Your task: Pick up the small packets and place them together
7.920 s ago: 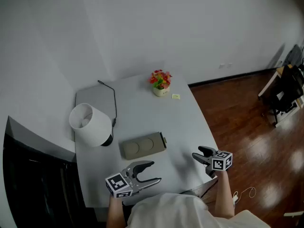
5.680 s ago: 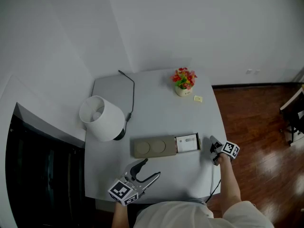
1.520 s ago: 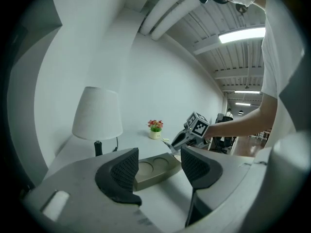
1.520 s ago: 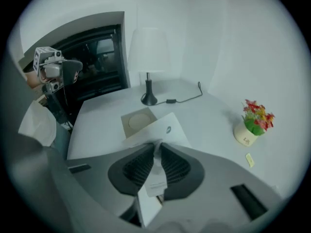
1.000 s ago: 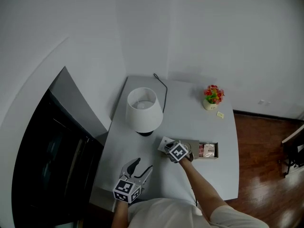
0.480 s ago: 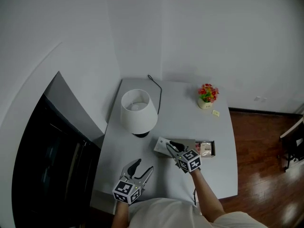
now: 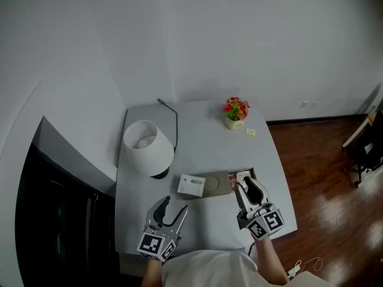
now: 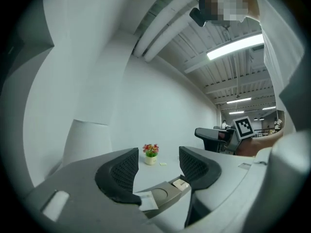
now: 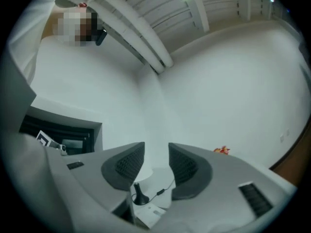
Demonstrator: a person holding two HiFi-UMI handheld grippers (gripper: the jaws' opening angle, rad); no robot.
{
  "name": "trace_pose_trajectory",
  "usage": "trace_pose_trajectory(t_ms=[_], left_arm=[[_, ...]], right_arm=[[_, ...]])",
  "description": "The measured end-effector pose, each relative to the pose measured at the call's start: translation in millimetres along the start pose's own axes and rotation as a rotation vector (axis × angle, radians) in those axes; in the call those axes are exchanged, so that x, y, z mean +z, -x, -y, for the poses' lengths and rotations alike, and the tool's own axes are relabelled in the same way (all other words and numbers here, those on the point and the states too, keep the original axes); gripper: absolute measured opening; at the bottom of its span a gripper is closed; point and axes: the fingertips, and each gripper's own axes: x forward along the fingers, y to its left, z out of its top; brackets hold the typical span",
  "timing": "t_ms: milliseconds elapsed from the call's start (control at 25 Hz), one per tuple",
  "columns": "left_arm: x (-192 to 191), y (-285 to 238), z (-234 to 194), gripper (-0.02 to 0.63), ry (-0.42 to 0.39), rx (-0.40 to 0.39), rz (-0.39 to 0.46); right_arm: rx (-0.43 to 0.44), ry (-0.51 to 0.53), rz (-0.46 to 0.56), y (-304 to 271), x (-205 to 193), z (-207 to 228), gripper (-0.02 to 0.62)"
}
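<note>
On the grey table (image 7: 203,142), small packets (image 7: 242,175) sit in the open right end of the tan box (image 7: 218,183), none gathered yet. Left gripper (image 7: 172,207) spread and empty; right gripper (image 7: 244,185), jaws just parting, holds nothing beside them.

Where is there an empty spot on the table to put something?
Bare: the middle of the table, between the flower pot, box and lamp. Crowded: around the box, where the white packet lies.

In the head view, the packets (image 7: 241,176) in the open box (image 7: 219,183) are too small to count, and the scrap (image 7: 251,133) beside the flower pot (image 7: 234,123) is too small to identify. The bottom edge cuts off the person's right forearm (image 7: 267,263).
</note>
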Motion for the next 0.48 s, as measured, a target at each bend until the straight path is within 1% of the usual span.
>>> trace_pose_trajectory(t_ms=[40,80,160,200,240,280,360,440,480], left_arm=[[3.1,-2.8,2.6,0.255,-0.003,-0.006,0.015],[5.3,-5.1,4.9,0.255,-0.009,-0.01,0.029],[8.2,-8.9,8.3,0.281,-0.032,-0.012,0.053],[9.2,-10.4,9.3,0.281,-0.046,-0.007,0.064],[9.9,-11.6,9.5,0.281,-0.057,0.001,0.074],[10.1,-12.6,9.0,0.287,-0.058,0.011,0.084],[8.1,-15.3,6.0,0.326,-0.036,0.032,0.095],[3.8,-19.0,1.8,0.399,-0.013,0.056,0.091],[1.6,-20.5,0.0,0.404,-0.005,0.067,0.085]], right_arm=[[-0.022,0.04,-0.014,6.4,-0.7,2.9,0.181],[-0.033,0.079,-0.039,11.1,-3.6,4.5,0.183],[-0.024,0.142,-0.103,16.0,-11.2,3.0,0.292],[-0.016,0.167,-0.123,17.8,-12.1,1.6,0.342],[-0.017,0.187,-0.127,20.2,-10.3,1.3,0.374],[-0.03,0.199,-0.118,23.4,-7.3,3.0,0.374],[-0.08,0.201,-0.092,29.6,-3.6,12.3,0.374],[-0.123,0.195,-0.081,34.5,-5.9,22.7,0.374],[-0.133,0.196,-0.083,36.6,-8.4,26.1,0.374]])
